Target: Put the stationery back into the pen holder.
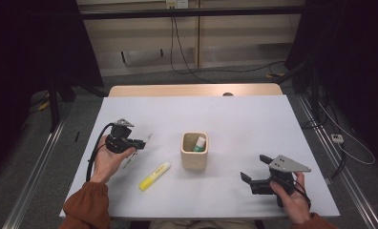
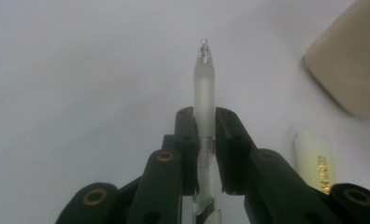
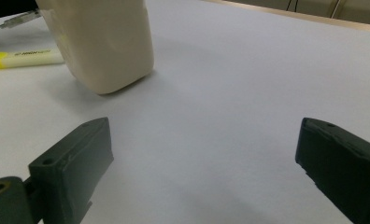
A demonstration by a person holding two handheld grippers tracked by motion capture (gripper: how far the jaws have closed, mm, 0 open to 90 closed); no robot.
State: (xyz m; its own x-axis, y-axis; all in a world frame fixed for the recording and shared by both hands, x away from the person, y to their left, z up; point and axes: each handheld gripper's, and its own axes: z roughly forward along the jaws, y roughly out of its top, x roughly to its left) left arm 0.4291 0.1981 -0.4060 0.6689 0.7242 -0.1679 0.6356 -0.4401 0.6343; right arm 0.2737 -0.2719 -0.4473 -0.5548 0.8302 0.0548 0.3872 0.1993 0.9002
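1. Table [image 1: 254,119] under a white sheet, work laid near the person's edge.
2. Beige pen cup [image 1: 194,151] stood centre, one green-and-white item already inside.
3. Right gripper [image 1: 254,174] idle, jaws wide, nothing between.
4. Left gripper [image 1: 140,141] clamped on a clear pen [image 2: 204,84], tip leading, probably bound for the cup.
5. Yellow highlighter [image 1: 154,175] lay loose left of the cup.

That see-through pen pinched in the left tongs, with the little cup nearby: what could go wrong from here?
1. The left tongs grip the clear frosted plastic pen on its smooth barrel, with much of it sticking out past them; it might slip or swivel.
2. The beige square cup already holds a green-and-white tube, so the pen could catch on it.
3. A sideways knock might shift or tip the cup, as nothing steadies it.
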